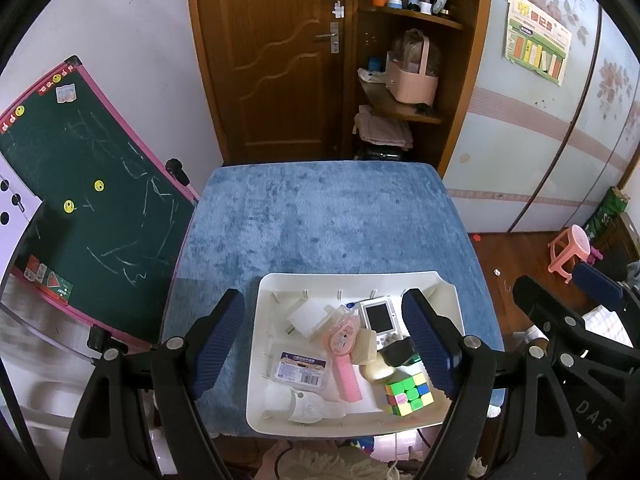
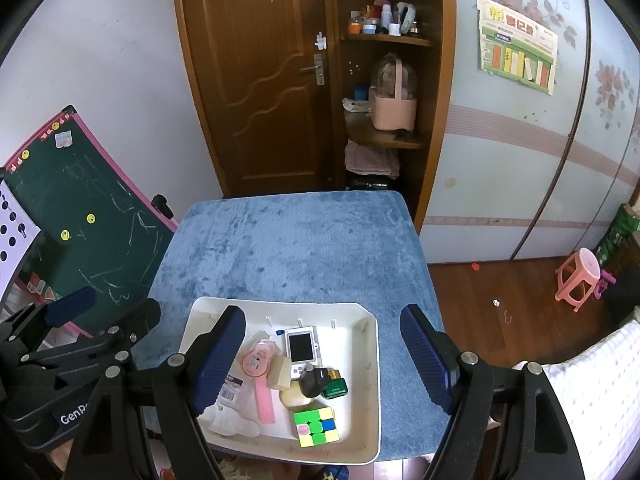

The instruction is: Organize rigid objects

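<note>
A white tray [image 1: 276,292] sits at the near edge of a blue-covered table [image 1: 320,216]. It holds a Rubik's cube [image 1: 408,394], a pink comb [image 1: 346,364], a white handheld device with a dark screen [image 1: 378,318], a white block [image 1: 310,318], a flat labelled box [image 1: 300,368], a black cube [image 1: 398,350] and cream pieces. My left gripper [image 1: 328,344] is open and empty above the tray. My right gripper [image 2: 324,360] is open and empty above the same tray [image 2: 368,360], over the cube [image 2: 316,426] and device [image 2: 301,346].
A green chalkboard [image 1: 88,208] leans left of the table. A wooden door [image 1: 272,52] and corner shelves [image 1: 404,108] stand behind it. A wardrobe [image 2: 520,140] is on the right, with a pink stool [image 2: 580,278] on the wood floor.
</note>
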The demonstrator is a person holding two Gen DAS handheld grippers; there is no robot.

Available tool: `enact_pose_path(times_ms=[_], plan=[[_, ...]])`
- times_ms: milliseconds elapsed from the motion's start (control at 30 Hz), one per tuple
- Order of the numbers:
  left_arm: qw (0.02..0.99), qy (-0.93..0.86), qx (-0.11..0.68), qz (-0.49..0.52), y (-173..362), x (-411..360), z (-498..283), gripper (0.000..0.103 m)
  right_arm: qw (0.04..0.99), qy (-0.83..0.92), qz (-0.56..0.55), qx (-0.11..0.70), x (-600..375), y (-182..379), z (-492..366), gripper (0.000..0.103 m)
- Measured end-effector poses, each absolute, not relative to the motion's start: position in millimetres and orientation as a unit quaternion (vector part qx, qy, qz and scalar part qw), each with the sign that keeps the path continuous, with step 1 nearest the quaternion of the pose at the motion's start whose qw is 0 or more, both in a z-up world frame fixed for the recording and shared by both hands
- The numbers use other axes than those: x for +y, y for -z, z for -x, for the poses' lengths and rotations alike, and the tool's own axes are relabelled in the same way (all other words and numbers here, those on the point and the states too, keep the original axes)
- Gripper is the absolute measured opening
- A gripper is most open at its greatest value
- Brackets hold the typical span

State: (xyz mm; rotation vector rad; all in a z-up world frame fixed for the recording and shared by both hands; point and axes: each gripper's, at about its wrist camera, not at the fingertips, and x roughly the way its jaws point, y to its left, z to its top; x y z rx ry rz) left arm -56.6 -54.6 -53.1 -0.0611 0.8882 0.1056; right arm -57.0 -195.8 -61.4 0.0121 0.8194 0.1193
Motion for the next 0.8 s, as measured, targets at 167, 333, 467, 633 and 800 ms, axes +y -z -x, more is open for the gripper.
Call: enact_pose_path(times_ms=[167, 333, 467, 633, 800], plan=[[0.901, -0.049, 0.429, 0.027, 54.0, -54.1, 58.1, 0.083, 0.918, -0.05, -0.007, 0.394, -194.6, 59.1, 57.1, 0.081], [0.902, -0.05, 0.428, 0.028, 54.5, -53.7, 57.9, 0.083, 0.919, -0.045, -0.006, 0.391, -191.6, 57.8, 59.5, 0.08], [0.901, -0.049, 0.431, 0.025, 54.8, -52.9, 57.4, 0.083, 0.92, -0.044, -0.002, 0.39, -189.4, 57.5, 60.1, 0.081], [0.898, -0.051, 0.437, 0.018, 53.9, -50.2, 52.6, 0.083, 0.92, -0.045, -0.003, 0.389, -188.7, 58.0, 60.2, 0.081], [0.897, -0.051, 0.439, 0.012, 53.5, -51.2, 51.8, 0.083, 0.92, -0.046, -0.006, 0.388, -189.6, 57.8, 59.2, 0.081]])
